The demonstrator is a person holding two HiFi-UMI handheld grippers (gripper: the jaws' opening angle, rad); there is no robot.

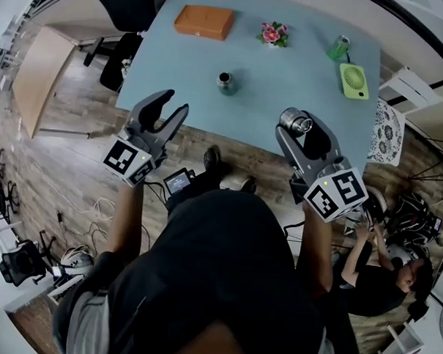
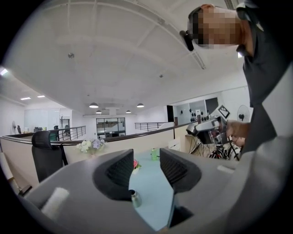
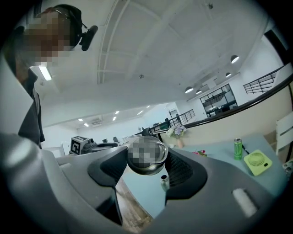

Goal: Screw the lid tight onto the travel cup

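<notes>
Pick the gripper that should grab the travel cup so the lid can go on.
Left. The left gripper has its jaws apart with nothing between them, and the travel cup stands free on the table ahead of it. The right gripper is shut on the lid.

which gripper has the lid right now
The right gripper: its jaws are closed on the shiny metal lid. The left gripper holds nothing, its jaws apart.

I log a pale blue table (image 1: pixel 284 87), an orange-brown box (image 1: pixel 204 21), pink flowers (image 1: pixel 272 33), a green can (image 1: pixel 339 47), a lime-green fan (image 1: pixel 353 81), a shiny silver lid (image 1: pixel 296 123) and a steel-grey cup (image 1: pixel 226 82).
</notes>
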